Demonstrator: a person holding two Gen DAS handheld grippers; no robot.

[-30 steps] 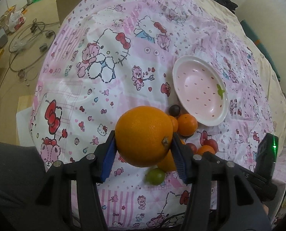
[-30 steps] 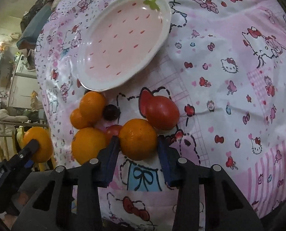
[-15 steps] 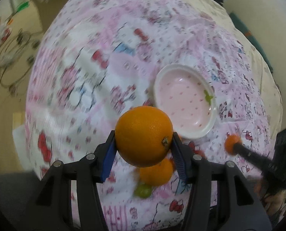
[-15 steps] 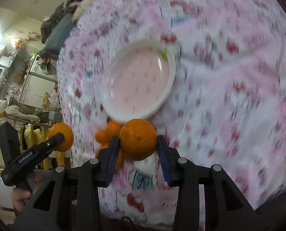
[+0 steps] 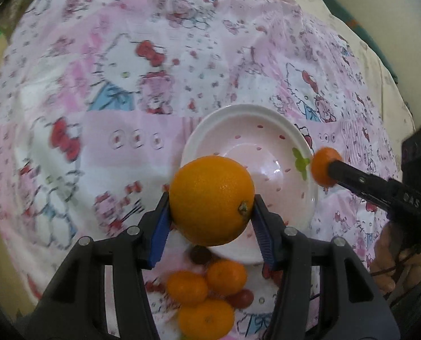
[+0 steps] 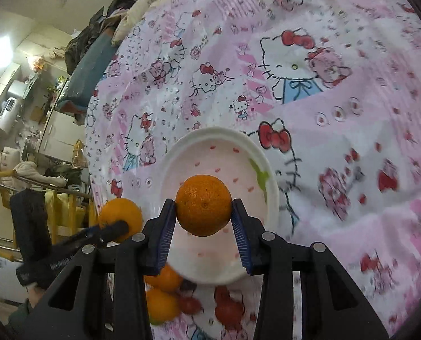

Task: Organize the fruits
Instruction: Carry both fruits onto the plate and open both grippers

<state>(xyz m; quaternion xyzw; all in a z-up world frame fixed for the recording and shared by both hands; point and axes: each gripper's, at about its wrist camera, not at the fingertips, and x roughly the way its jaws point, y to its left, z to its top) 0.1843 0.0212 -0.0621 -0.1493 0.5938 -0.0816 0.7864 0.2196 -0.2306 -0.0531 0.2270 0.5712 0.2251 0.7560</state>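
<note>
Both claws hover over the plate [image 5: 247, 119]: the left gripper [image 5: 211, 212] clamps a big orange [image 5: 211, 199] at its near rim, the right gripper [image 6: 203, 215] squeezes a smaller orange [image 6: 203, 205] above the middle.

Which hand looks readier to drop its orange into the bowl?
Probably the left. Its tool holds the big orange over the bowl. The right tool's orange hangs nearer the rim in the left view.
</note>
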